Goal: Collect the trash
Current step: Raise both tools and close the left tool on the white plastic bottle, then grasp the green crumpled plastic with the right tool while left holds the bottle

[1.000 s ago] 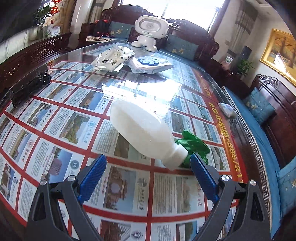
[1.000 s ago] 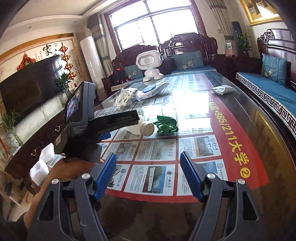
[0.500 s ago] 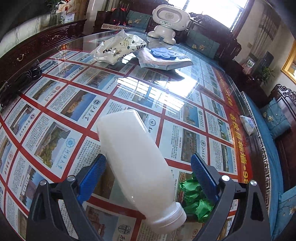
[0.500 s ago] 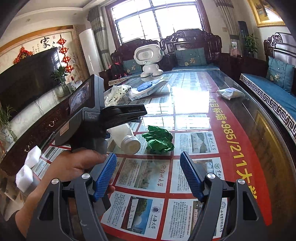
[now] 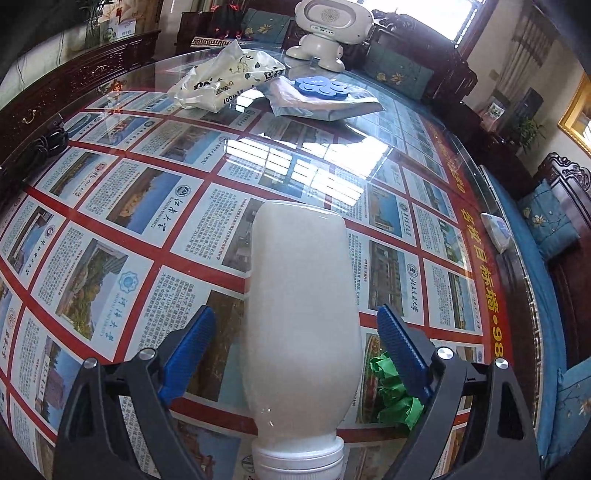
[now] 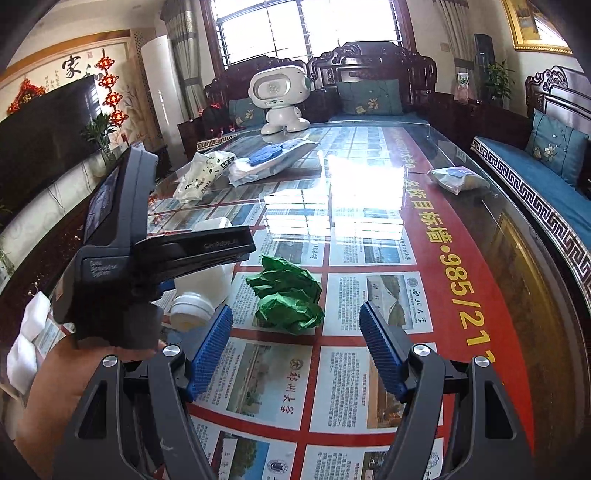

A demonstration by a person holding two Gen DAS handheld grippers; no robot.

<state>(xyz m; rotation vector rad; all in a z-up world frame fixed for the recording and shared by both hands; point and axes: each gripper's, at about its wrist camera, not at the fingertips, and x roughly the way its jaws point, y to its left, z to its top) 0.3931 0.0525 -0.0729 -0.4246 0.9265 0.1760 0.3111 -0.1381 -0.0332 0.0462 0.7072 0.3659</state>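
A white plastic bottle (image 5: 301, 314) lies on its side on the glass table, cap toward the camera. My left gripper (image 5: 295, 350) is open, its blue pads either side of the bottle with gaps on both sides. A crumpled green paper ball (image 5: 393, 395) lies just right of the bottle. In the right wrist view my right gripper (image 6: 295, 350) is open and empty just short of the green paper ball (image 6: 286, 295), with the bottle (image 6: 203, 288) and the left gripper body to its left.
A white crumpled bag (image 5: 221, 83), a flat packet with a blue flower piece (image 5: 321, 98) and a white toy robot (image 5: 328, 29) sit at the far end. A small wrapped packet (image 6: 456, 179) lies near the table's right edge. Sofas surround the table.
My left gripper has moved forward and turned, so the bottle now lies straight between its pads. My right gripper has moved closer to the green paper ball.
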